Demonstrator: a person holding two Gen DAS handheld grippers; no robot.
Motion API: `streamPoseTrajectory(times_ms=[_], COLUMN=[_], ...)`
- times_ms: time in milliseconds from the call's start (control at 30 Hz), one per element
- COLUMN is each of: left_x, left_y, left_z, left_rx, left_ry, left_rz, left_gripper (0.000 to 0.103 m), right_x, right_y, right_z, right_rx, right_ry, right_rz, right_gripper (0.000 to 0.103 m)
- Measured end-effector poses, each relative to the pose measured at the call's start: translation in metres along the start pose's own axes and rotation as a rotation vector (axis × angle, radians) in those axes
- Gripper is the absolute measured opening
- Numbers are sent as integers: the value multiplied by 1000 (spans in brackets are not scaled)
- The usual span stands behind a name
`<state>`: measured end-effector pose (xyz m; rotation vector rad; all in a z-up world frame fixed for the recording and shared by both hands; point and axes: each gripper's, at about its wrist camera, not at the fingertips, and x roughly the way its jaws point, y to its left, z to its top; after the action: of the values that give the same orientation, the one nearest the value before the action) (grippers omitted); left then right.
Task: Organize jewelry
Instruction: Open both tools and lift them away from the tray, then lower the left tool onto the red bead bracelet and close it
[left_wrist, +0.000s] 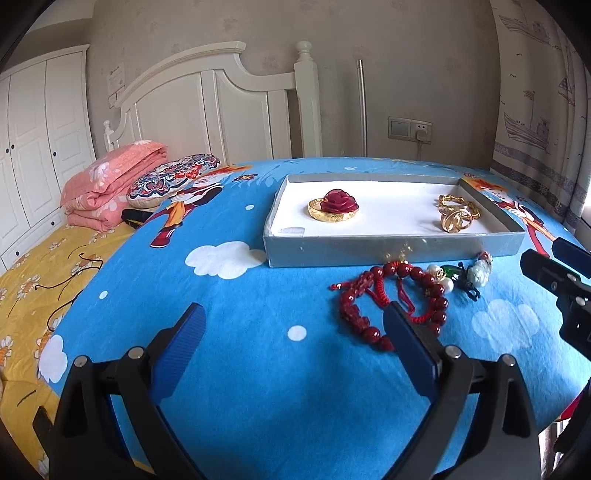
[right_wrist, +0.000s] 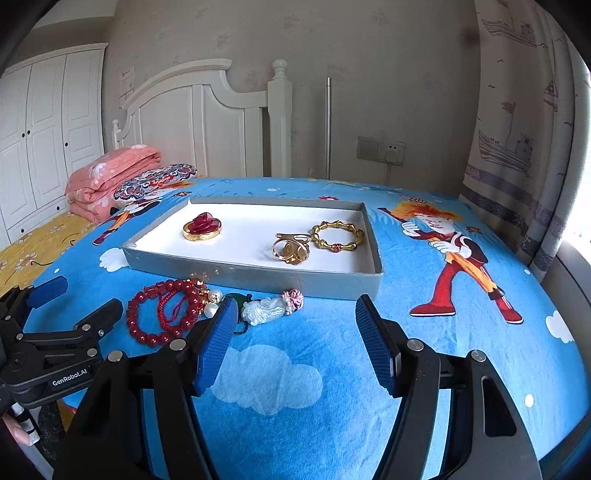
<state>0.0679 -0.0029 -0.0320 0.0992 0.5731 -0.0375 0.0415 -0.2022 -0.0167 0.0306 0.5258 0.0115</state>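
Both grippers hovered empty, jaws released, over the blue bed: the left gripper (left_wrist: 295, 332) wide, the right gripper (right_wrist: 295, 332) narrower. The red beads (right_wrist: 162, 314) and white pendant (right_wrist: 264, 310) lay tangled just before the tray (right_wrist: 258, 275). Best to pinch one strand only, lifting slowly so cords separate.

Bracelets (right_wrist: 162, 314) on bedspread (right_wrist: 424, 354) before tray (right_wrist: 258, 282); bangles (right_wrist: 338, 236) inside.

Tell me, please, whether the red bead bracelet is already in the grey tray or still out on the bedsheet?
Out. The red bead bracelet lies on the blue bedsheet in front of the grey tray.
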Motion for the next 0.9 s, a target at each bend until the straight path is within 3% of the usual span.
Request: streamPoseTrajectory(times_ms=[600,667,733,900], left_x=[-3,-1,4,14], left_y=[-1,1,1,-9], left_z=[-29,-24,-16,8], left_rx=[14,-8,-25,-53], left_ry=[21,35,63,67], left_rz=[-63,-103,-123,-101], left_gripper=[93,88,74,71], right_x=[4,3,3,3], right_y=[2,2,2,1], right_z=[-45,-46,-47,-47], right_rx=[-11,-9,-9,-13], right_ry=[60,58,57,54], right_rz=[-12,-9,-10,-4], right_gripper=[66,66,67,67])
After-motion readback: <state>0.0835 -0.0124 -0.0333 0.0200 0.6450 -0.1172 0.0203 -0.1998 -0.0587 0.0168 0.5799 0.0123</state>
